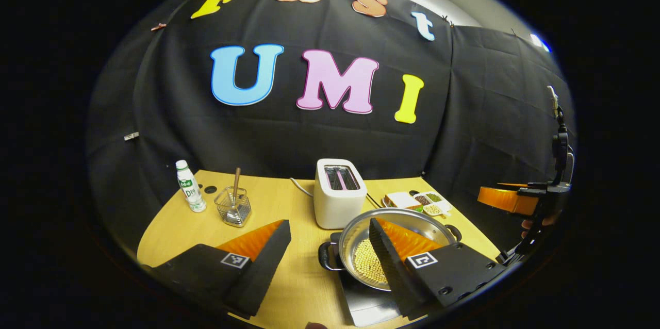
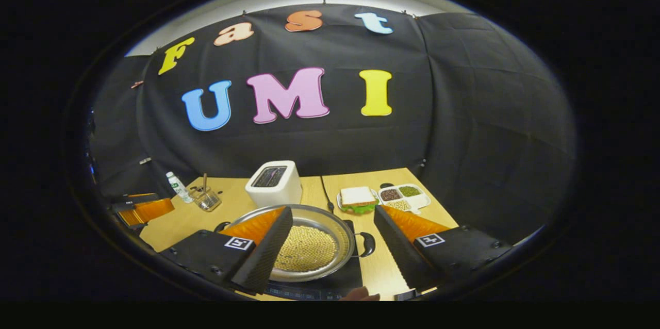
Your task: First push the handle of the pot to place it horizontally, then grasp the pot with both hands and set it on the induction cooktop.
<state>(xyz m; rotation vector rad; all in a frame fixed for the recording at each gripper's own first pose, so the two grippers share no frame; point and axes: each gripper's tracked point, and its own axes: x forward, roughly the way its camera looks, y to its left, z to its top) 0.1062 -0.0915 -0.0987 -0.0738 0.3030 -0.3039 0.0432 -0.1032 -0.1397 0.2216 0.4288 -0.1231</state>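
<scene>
Our left gripper (image 1: 330, 251) and right gripper (image 2: 332, 246) gape wide above the pot (image 2: 309, 246) of beans on the cooktop (image 1: 368, 306). We see the yellow table (image 1: 289, 200), plus a sandwich (image 2: 357, 198) in the right gripper view.

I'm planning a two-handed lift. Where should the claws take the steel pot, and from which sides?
Grip the pot by its two black loop handles, one claw per side. The left handle and right handle stick out level at opposite rims, so come in sideways from each end. The beans inside call for a level lift.
</scene>
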